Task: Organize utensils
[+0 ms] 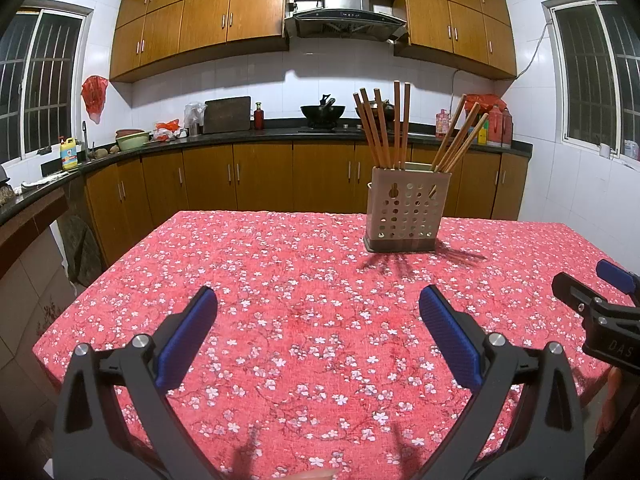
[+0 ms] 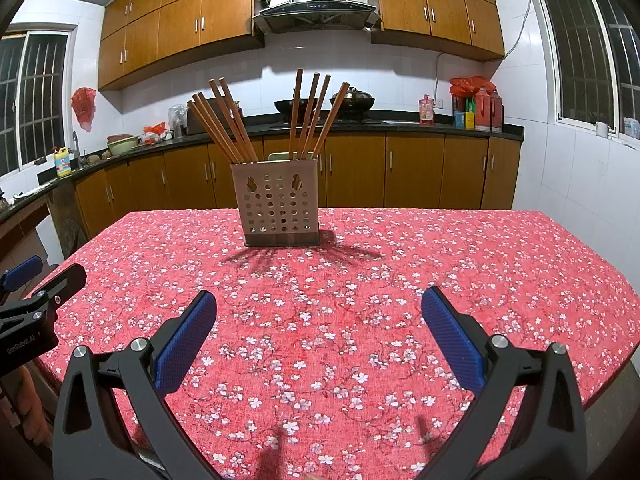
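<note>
Your counter (image 1: 280,264) with the red floral cloth fills the lower half of both views; its near edge is cut off behind the claws. The perforated utensil holder (image 1: 406,214) stands upright on it, right of centre in the left wrist view, left of centre in the right wrist view (image 2: 282,210). Chopsticks (image 1: 384,128) sit in it in two fanned bunches, one in the left part and one in the right part; their lower ends are hidden by the holder wall, so count is unclear. Something pale green behind the holder rim is too hidden to identify.

Your left claw (image 1: 318,332) is spread wide, nothing between the blue pads (image 1: 188,336), low centre of frame, well short of the holder. Your right claw (image 2: 320,332) is likewise wide apart and empty. Each claw shows only partly at the other view's edge (image 1: 596,300), cropped.
</note>
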Motion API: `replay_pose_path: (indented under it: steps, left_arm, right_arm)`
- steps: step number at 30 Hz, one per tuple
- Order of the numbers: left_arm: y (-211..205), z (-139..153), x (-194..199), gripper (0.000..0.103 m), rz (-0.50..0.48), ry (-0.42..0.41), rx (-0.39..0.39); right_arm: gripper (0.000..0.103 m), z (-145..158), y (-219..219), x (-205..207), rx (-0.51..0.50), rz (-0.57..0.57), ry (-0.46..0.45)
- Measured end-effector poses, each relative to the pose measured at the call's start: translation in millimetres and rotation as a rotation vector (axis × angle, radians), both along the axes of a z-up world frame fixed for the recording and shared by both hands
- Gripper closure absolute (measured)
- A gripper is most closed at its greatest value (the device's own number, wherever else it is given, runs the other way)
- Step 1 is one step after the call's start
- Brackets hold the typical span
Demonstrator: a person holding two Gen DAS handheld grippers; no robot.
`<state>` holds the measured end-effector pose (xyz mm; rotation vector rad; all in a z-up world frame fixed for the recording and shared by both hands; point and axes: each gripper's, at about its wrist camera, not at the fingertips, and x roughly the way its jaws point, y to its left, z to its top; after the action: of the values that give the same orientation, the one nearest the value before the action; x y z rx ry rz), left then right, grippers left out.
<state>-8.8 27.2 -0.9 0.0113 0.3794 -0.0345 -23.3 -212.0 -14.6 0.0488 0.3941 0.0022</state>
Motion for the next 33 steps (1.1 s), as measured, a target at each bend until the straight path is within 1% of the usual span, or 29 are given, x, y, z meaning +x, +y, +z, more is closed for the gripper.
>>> replay_pose_path:
  steps: [20, 26, 33]
  left_arm:
    - [0.3, -2.9, -1.8, 0.004, 0.000, 0.002, -0.001]
    - [0.0, -4.8, -2.2, 0.004, 0.003, 0.002, -0.002]
    - [0.2, -6.2, -2.8, 0.004, 0.009, -0.003, 0.002]
  right_arm:
    - [0.002, -0.8, 1.4, -0.1, -0.001, 0.001, 0.003]
    - [0.002, -5.3, 4.1, -3.6, -0.001, 0.004, 0.006]
    - [0.002, -2.6, 3.6, -2.4, -0.002, 0.007, 0.008]
